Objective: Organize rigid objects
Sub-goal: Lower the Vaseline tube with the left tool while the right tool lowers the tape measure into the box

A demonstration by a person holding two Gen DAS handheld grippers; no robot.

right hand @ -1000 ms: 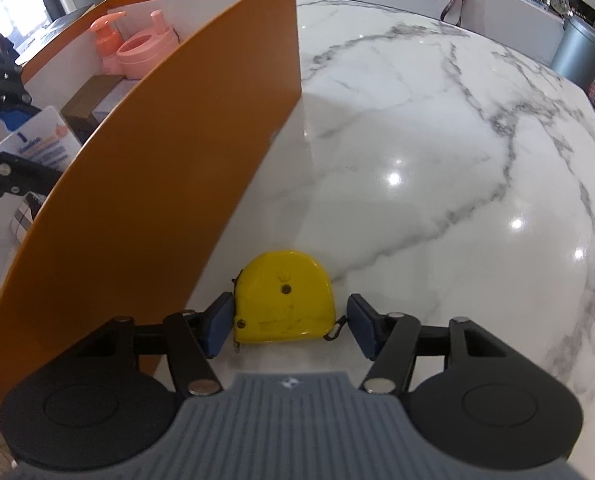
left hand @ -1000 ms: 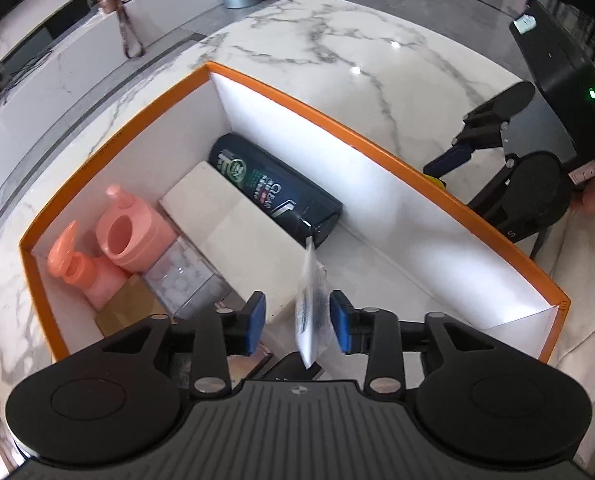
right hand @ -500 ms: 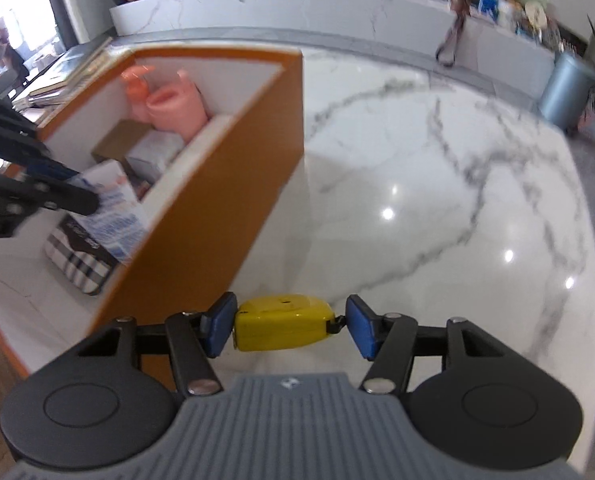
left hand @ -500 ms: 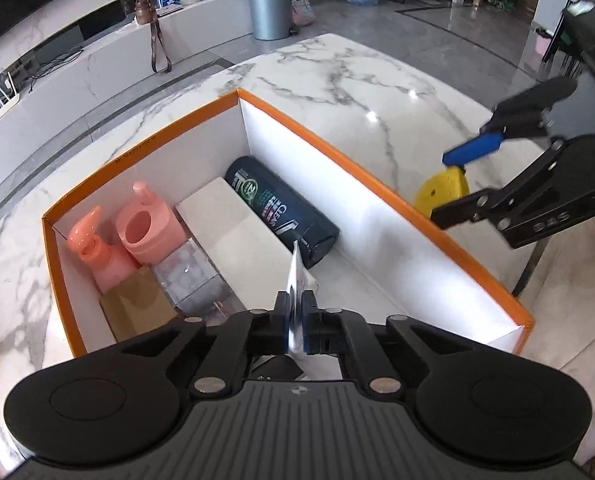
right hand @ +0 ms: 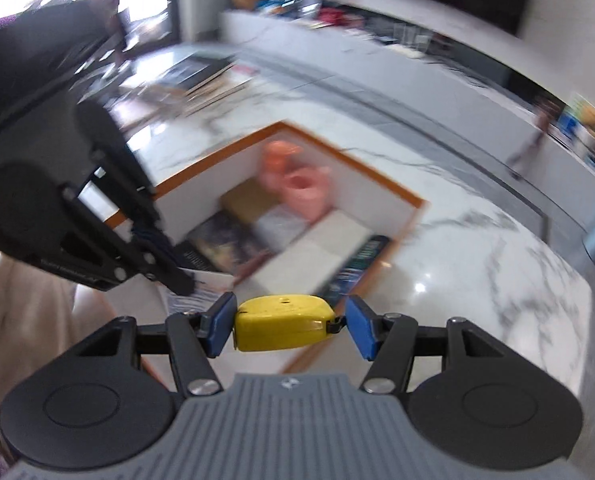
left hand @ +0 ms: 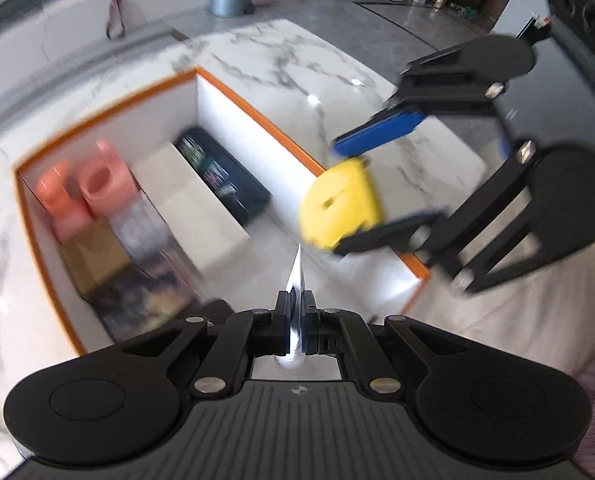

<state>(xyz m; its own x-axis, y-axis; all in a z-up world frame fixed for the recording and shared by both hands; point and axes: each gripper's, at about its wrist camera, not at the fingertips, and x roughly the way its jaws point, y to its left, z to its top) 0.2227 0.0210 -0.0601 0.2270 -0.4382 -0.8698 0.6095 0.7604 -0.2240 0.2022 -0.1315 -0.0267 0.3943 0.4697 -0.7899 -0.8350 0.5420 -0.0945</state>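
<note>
Only left tongs (left hand: 295, 312) show packet (left hand: 296, 280) edge-on.

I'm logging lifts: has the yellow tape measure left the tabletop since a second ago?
Yes. The yellow tape measure, held in the right gripper, rose from the marble beside the orange box and now hangs above its near edge.

Right gripper (right hand: 288, 330) aloft, blue fingers (right hand: 220, 325) clamped either side of yellow tape measure (right hand: 283, 327). Below, blurred: orange-edged box (right hand: 413, 200) on marble bench (right hand: 477, 272), pink bottles (right hand: 301, 184) in far corner, dark bottle (right hand: 357, 264) along right wall. Left gripper (right hand: 181, 280) at left, pinching white packet (right hand: 205, 286).
</note>
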